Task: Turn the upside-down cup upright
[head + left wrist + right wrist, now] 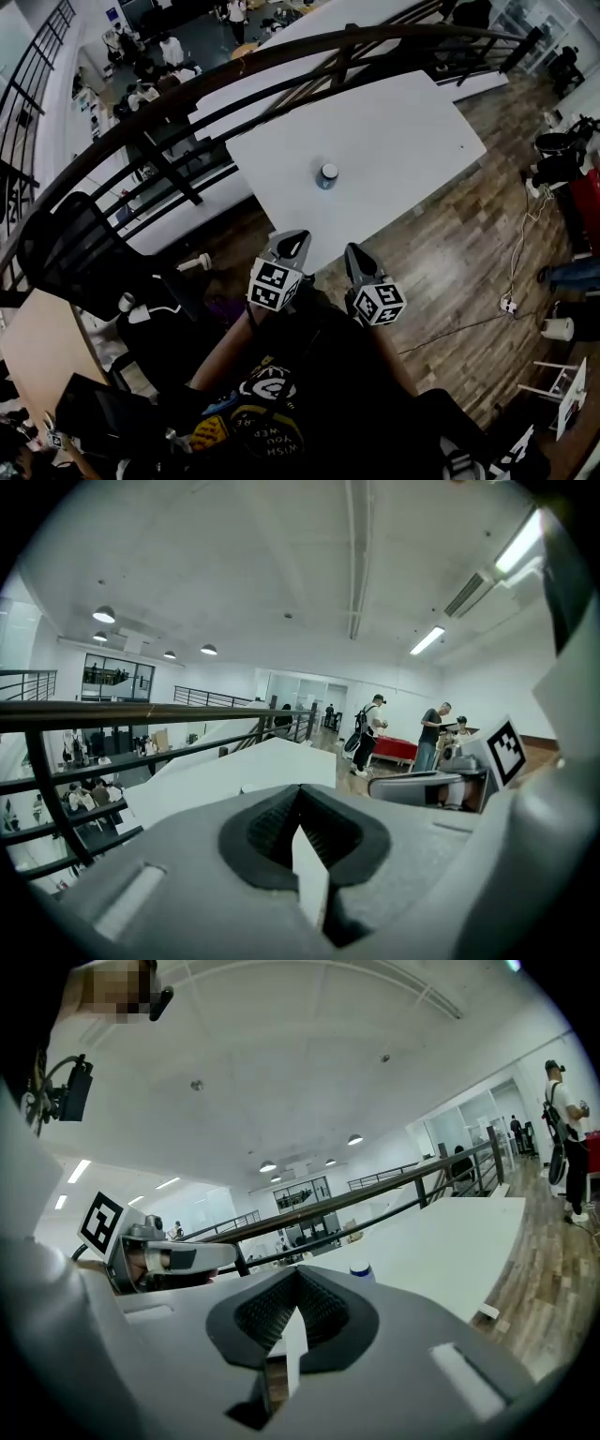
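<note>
A small blue cup (pixel 327 174) with a white top stands alone on the white table (pixel 403 141); it also peeks over the jaws in the right gripper view, cup (pixel 361 1269). I cannot tell whether its mouth faces up or down. My left gripper (pixel 292 246) and right gripper (pixel 355 257) hover side by side, short of the table's near edge and well back from the cup. Both are shut with nothing between the pads. The left gripper view shows shut jaws and the table's far part, table (pixel 234 771); the cup is hidden there.
A black railing (pixel 281 66) curves behind the table. A black chair (pixel 75 253) and a wooden desk (pixel 37 356) are on the left. On the right lie wooden floor (pixel 469 253), cables and a white stool (pixel 558 330). People stand in the distance (pixel 370 733).
</note>
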A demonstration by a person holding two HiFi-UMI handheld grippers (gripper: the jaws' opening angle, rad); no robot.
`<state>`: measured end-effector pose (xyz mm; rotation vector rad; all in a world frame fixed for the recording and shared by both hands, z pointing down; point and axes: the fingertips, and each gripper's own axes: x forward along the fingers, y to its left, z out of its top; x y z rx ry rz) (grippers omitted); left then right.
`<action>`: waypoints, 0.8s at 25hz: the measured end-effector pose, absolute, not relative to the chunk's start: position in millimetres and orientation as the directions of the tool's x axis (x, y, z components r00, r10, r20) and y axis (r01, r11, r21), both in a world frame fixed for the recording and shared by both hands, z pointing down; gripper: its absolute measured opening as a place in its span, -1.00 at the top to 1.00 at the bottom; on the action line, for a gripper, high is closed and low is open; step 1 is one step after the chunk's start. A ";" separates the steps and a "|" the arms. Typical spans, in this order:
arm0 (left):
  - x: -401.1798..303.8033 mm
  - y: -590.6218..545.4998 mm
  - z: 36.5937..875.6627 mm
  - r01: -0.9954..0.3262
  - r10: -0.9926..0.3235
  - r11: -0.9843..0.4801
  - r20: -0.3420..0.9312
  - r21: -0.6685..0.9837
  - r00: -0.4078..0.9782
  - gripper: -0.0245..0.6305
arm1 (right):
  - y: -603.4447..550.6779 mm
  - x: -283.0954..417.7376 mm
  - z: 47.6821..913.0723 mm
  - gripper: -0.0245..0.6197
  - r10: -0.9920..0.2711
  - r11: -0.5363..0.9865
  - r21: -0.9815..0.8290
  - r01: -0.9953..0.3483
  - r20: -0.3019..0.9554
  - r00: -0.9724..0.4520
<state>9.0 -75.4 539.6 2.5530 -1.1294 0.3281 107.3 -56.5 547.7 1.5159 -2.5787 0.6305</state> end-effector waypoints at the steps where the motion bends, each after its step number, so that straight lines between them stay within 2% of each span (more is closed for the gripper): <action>1: 6.0 -62.6 537.6 -0.748 -0.674 -0.628 0.330 0.214 0.660 0.91 | -43.1 106.1 544.6 0.93 -0.824 0.416 -0.303 -0.858 0.274 -0.496; 8: -9.8 14.4 534.3 -0.759 -0.694 -0.623 0.315 0.187 0.647 0.91 | 35.9 104.3 533.6 0.92 -0.859 0.370 -0.282 -0.885 0.260 -0.442; 15: -21.4 48.9 538.4 -0.774 -0.699 -0.608 0.342 0.176 0.627 0.91 | 58.0 106.0 542.3 0.92 -0.868 0.337 -0.279 -0.899 0.278 -0.411; 20: -15.1 58.7 531.7 -0.782 -0.711 -0.602 0.337 0.161 0.617 0.91 | 66.4 104.5 534.2 0.92 -0.858 0.369 -0.270 -0.889 0.270 -0.438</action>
